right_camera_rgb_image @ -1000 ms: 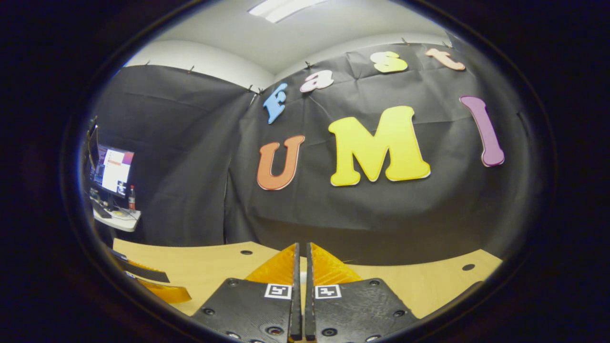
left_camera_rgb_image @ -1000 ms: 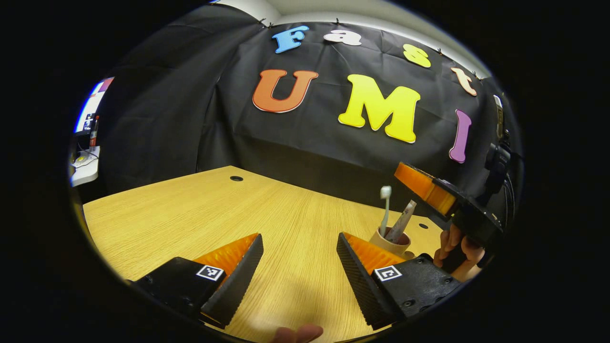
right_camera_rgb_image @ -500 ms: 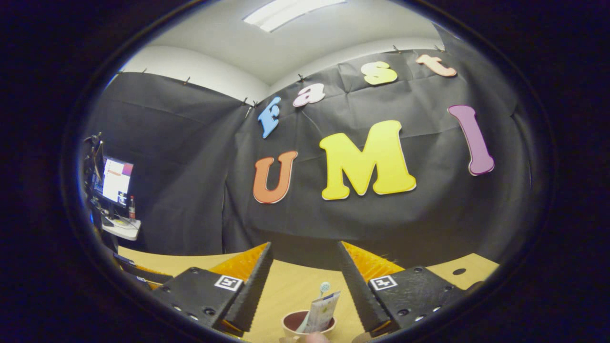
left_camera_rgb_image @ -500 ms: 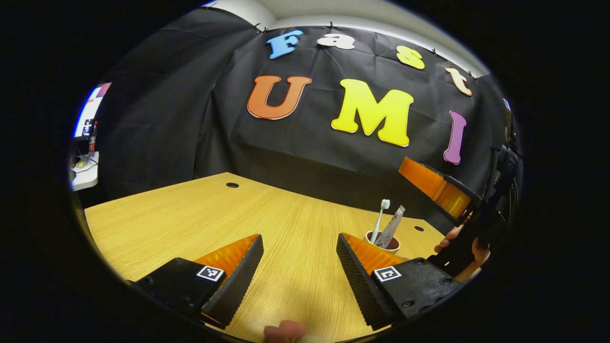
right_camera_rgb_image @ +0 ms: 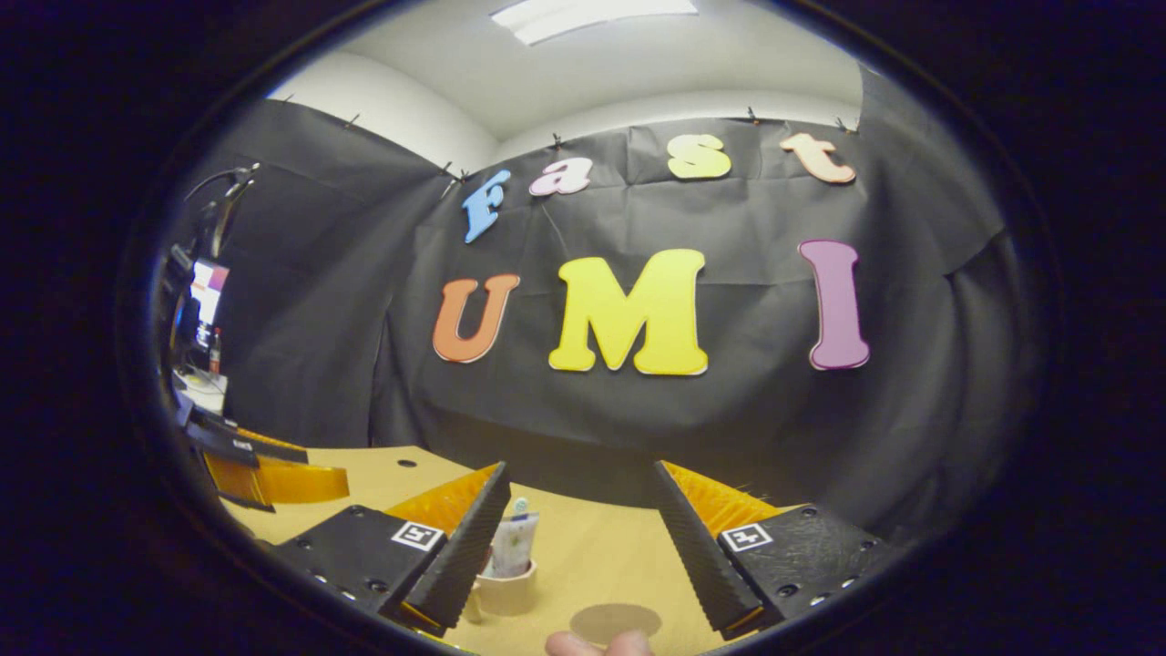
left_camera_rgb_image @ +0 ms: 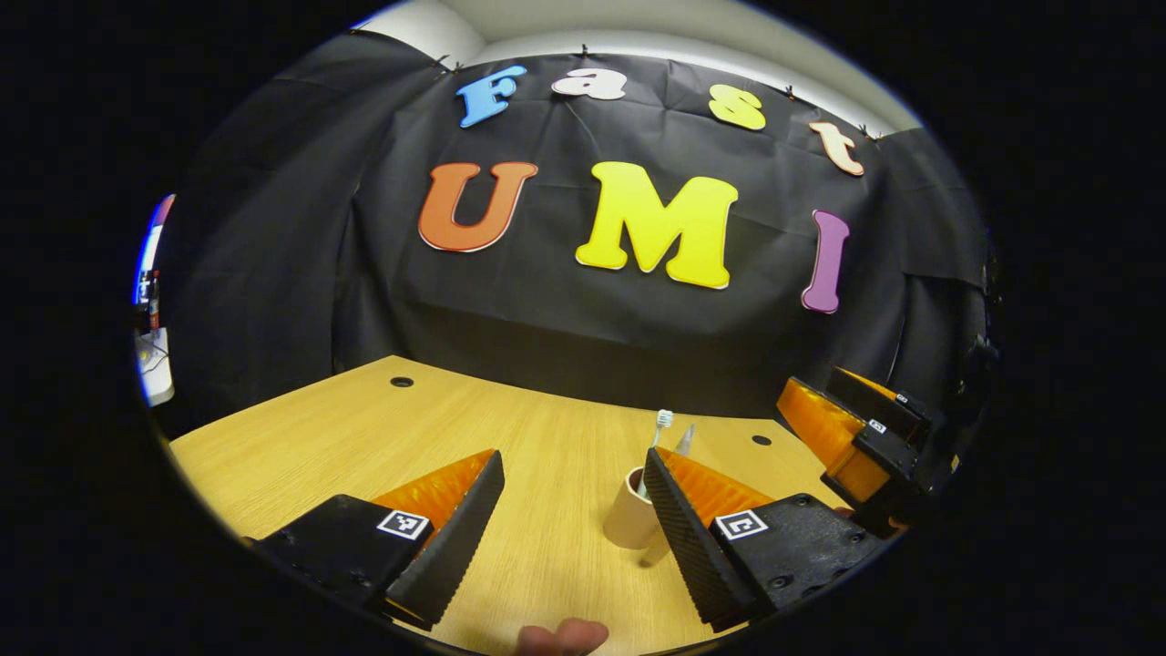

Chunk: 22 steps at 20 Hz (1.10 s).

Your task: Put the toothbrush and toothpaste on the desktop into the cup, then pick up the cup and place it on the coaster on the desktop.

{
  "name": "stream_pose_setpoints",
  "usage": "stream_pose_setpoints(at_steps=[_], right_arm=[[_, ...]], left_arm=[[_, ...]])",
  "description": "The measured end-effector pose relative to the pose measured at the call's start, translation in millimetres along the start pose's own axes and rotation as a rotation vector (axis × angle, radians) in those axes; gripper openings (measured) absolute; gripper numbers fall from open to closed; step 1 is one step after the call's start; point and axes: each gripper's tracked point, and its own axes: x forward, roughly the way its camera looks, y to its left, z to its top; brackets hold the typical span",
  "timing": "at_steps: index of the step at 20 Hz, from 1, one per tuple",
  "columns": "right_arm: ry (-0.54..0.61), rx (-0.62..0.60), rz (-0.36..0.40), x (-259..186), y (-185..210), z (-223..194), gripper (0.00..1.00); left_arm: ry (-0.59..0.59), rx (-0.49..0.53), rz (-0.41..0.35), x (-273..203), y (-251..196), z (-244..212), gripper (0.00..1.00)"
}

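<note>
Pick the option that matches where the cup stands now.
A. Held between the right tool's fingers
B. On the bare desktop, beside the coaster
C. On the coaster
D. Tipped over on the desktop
B: in the right gripper view the cup stands upright on the desktop, with the coaster lying flat and uncovered next to it, and the right tool is open with nothing between its fingers.
</note>
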Motion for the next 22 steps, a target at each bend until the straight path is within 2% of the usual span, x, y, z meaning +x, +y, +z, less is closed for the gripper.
stream_pose_setpoints(at_steps=[3,6,10,13,15,17,19,22], right_arm=[[0.025,0.002,-0.035,-34,-38,0,0.94],[0.038,-0.007,-0.103,-66,-87,5,0.95],[0.084,-0.025,-0.161,-112,-136,-4,0.94],[0.159,-0.022,-0.183,-151,-161,-27,0.96],[0.204,-0.023,-0.194,-171,-175,-43,0.95],[0.233,-0.071,-0.271,-184,-203,-56,0.95],[0.244,-0.033,-0.311,-204,-216,-61,0.93],[0.242,0.004,-0.36,-220,-228,-66,0.96]], left_arm=[[0.06,0.014,-0.057,9,-21,16,0.98],[0.134,0.014,-0.092,22,-36,33,0.98],[0.305,0.02,-0.127,45,-45,38,0.98],[0.481,-0.012,-0.154,60,-55,17,0.98],[0.633,-0.008,-0.142,67,-55,-9,0.98],[0.814,0.011,-0.122,62,-50,-41,0.98],[0.953,0.028,-0.091,58,-47,-65,0.98],[1.084,0.054,-0.052,56,-42,-98,0.98]])
